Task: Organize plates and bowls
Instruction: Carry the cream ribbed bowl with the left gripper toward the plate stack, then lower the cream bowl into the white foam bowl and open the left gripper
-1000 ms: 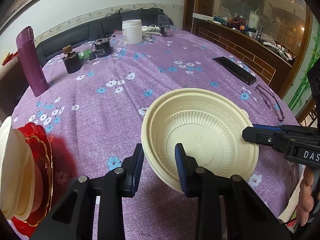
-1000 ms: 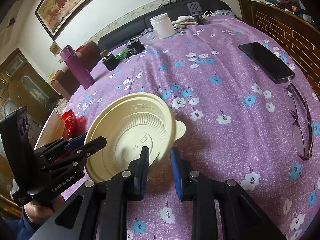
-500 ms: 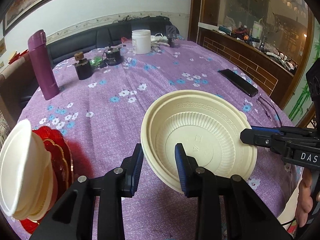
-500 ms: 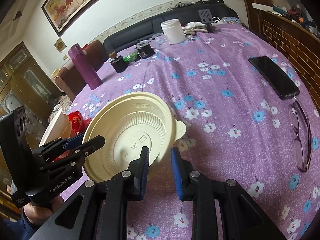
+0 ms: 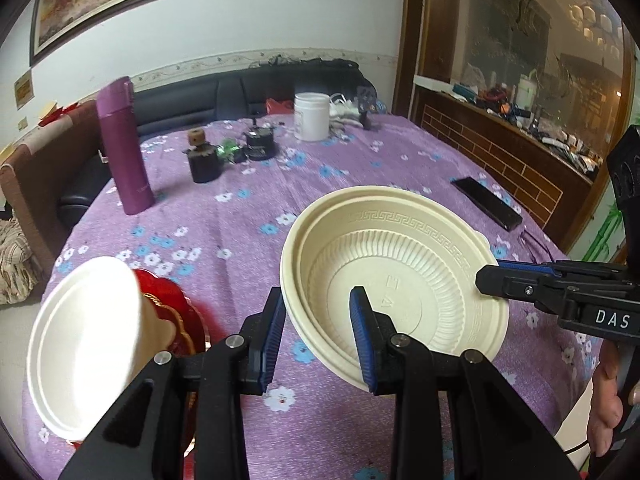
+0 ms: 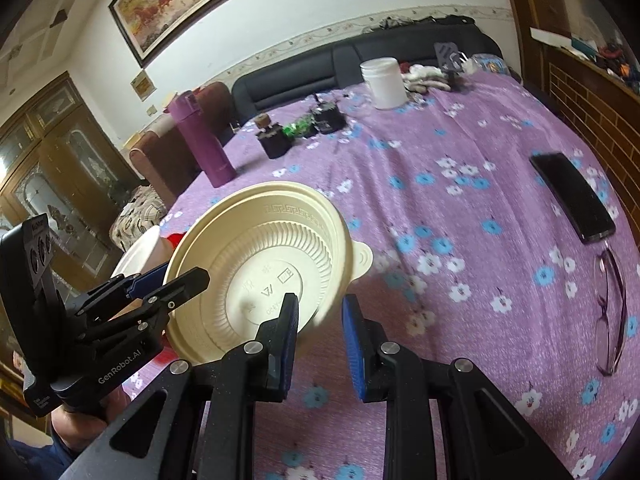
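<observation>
Jaws of both grippers are clamped on opposite edges of one cream ribbed plastic bowl (image 5: 394, 276), which you hold tilted in the air above the table, its hollow turned toward the left wrist camera and its underside toward the right one. Your left gripper (image 5: 318, 334) straddles the near rim, one blue pad outside the wall and one inside; your right gripper (image 6: 318, 334) bites the far rim, one pad against the base side and the other beyond the edge. In the left view the right gripper comes in from the side and pinches the rim beside the bowl's small tab.

The bowl looks light, thin and a little springy, a disposable moulding with a fluted wall and a key-pattern band below the lip. Expect it to flex, not crack, and to twist if the two grips pull unevenly. The stiffest place to hold is the rolled lip, where both grips sit now; the smooth wall under it would likely slide.

Near the table's left edge, a stack of white plastic bowls (image 5: 86, 344) lies tipped on its side over a red gold-rimmed plate (image 5: 172, 312), the likely place for this one. Farther off stand a purple flask (image 5: 124, 148) and a white jar (image 5: 311, 116); a black phone (image 6: 572, 196) and spectacles (image 6: 612, 312) lie on the purple flowered tablecloth (image 6: 460, 184).
</observation>
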Demonstrator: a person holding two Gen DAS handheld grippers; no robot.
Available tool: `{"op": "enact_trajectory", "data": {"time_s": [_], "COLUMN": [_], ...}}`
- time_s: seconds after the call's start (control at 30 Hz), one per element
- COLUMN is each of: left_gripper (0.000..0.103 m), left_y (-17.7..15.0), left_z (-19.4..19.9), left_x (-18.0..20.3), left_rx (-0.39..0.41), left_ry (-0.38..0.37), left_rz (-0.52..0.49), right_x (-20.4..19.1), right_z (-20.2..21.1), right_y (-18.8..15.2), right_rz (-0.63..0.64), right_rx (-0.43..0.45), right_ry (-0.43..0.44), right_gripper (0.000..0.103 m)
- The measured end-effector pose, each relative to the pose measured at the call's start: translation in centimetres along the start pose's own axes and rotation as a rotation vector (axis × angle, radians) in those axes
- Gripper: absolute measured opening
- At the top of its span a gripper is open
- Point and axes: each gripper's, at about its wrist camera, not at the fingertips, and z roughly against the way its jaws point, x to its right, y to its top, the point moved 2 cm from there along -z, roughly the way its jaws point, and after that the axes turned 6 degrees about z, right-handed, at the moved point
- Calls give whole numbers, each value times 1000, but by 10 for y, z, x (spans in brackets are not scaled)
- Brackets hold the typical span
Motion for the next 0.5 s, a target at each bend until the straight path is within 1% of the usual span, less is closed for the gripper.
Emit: {"op": "enact_trajectory", "data": {"time_s": [0.27, 0.5], "left_gripper": [32, 32], "left_y": [11, 14], "left_z": [31, 51], "left_x": [-29, -61], "left_rx": [76, 116], "left_ry": [41, 89], "left_rz": [51, 105], "right_x": [-34, -72], "right_z": [1, -7], "right_y": [24, 42], "right_rz": [58, 117], "right_rx": [32, 46], "right_ry": [38, 86], "right_gripper": [26, 26]}}
